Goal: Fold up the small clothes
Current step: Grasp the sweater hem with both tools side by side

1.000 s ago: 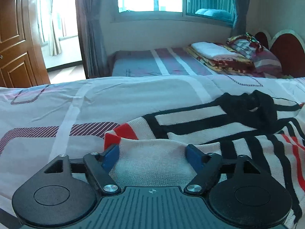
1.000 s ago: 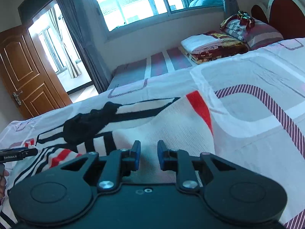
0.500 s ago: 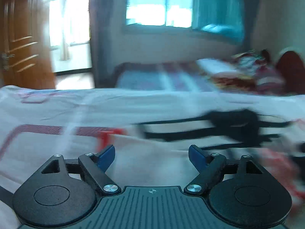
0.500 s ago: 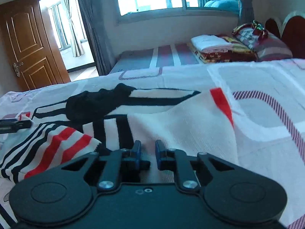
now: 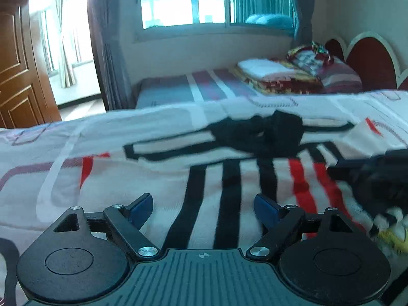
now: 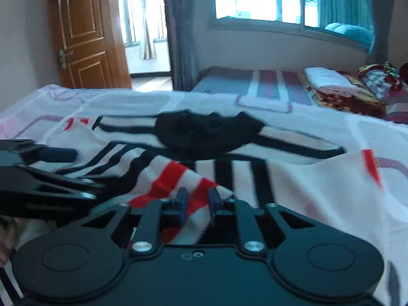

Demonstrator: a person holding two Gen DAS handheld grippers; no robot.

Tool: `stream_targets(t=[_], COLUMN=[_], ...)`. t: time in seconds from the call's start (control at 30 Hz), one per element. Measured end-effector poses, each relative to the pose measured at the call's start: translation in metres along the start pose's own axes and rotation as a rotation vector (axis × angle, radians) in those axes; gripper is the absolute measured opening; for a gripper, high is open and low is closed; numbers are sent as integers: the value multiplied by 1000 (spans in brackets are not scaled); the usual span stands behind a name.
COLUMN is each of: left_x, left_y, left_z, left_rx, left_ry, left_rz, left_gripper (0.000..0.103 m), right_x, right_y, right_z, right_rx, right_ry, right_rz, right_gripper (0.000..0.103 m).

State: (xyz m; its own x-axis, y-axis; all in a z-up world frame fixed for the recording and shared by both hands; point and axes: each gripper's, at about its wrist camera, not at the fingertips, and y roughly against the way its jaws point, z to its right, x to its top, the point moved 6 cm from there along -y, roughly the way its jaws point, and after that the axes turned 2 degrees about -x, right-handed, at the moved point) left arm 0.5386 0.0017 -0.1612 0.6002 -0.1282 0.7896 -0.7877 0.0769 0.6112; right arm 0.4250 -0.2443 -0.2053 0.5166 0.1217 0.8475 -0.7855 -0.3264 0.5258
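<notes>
Your white knitted sweater with black and red stripes (image 5: 229, 178) lies spread on the bed's pale patterned cover (image 5: 51, 137). Your left gripper (image 5: 204, 207) hovers over it, jaws wide and opening — nothing between them. Your right gripper (image 6: 197, 201) has its jaws nearly closed, pinching a red-striped fold of the sweater (image 6: 196, 186).

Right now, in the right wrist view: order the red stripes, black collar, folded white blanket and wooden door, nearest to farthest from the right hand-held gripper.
1. Red stripes, at the right hand-held gripper, cloth between its fingers.
2. Black collar, mid-sweater, straight ahead.
3. Folded white blanket, far bed, right.
4. Wooden door, back left. Blanket versus door is too close to call.
</notes>
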Motion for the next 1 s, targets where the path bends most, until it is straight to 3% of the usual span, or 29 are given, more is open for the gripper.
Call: stream_targets(t=[0.07, 0.13, 0.33, 0.5, 0.6, 0.67, 0.7, 0.77, 0.87, 1.0], left_x=[-9, -10, -5, -2, -14, -22, -22, -19, -25, -64], left_y=[-7, -9, -4, 18, 11, 6, 8, 22, 54, 111], left_z=[-2, -3, -2, 3, 11, 8, 5, -4, -24, -62], left_rx=[4, 3, 27, 0, 13, 19, 17, 31, 34, 22], left_ry=[-7, 9, -2, 10, -29, -18, 0, 12, 32, 65], left_rz=[-14, -6, -9, 30, -14, -19, -29, -8, 28, 10], left_gripper=[86, 87, 87, 87, 87, 93, 93, 94, 95, 95], right_x=[-2, -13, -11, -5, -10, -24, -25, -22, -15, -37], right_y=[3, -8, 2, 26, 24, 11, 12, 18, 49, 104], right_z=[0, -4, -4, -2, -3, 1, 2, 5, 21, 52], right_rx=[15, -18, -29, -38, -29, -74, -67, -67, -62, -48], right_ry=[0, 44, 42, 51, 59, 86, 86, 62, -20, -113], right_rz=[6, -64, -44, 5, -21, -109, -84, -93, -17, 5], right_gripper=[21, 22, 26, 29, 28, 30, 30, 30, 33, 40])
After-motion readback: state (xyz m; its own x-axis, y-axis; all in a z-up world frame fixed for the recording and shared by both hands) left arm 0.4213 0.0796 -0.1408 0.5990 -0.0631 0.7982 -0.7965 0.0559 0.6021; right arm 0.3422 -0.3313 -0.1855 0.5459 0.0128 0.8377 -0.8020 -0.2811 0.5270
